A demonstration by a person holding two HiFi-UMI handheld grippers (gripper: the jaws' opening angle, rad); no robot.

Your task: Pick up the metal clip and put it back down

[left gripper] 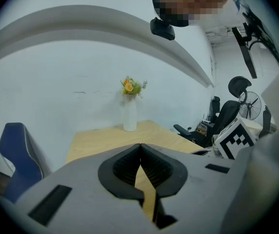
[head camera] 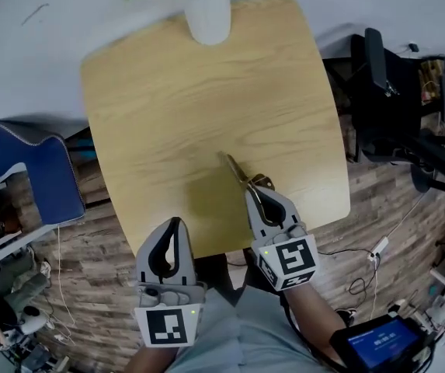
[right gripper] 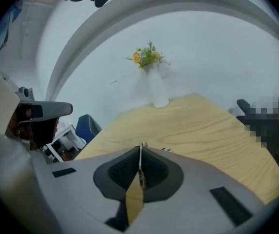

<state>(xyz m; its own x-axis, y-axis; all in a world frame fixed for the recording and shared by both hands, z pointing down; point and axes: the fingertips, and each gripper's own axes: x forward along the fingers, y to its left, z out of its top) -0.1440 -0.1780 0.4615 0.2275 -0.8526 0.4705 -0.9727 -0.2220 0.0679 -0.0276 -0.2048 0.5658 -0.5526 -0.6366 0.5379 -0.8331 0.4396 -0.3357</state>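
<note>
We count one metal clip (head camera: 241,176), two grippers, one table (head camera: 206,92) and one white vase (head camera: 207,18) with flowers.

Right gripper (head camera: 257,202): its claw is clamped on the clip. In the right gripper view a thin metal strip (right gripper: 140,165) stands on edge between the two closed jaws. The clip sticks out past the jaw tips over the near right part of the tabletop. We cannot tell whether its far end touches the wood.

Left gripper (head camera: 174,231): its claw is closed, tips touching, with nothing between them. The left gripper view confirms this. It sits at the table's near edge, well left of the clip.

The vase stands at the far edge of the table. One blue chair (head camera: 36,169) is left of the table and one black office chair (head camera: 377,92) is to the right.
</note>
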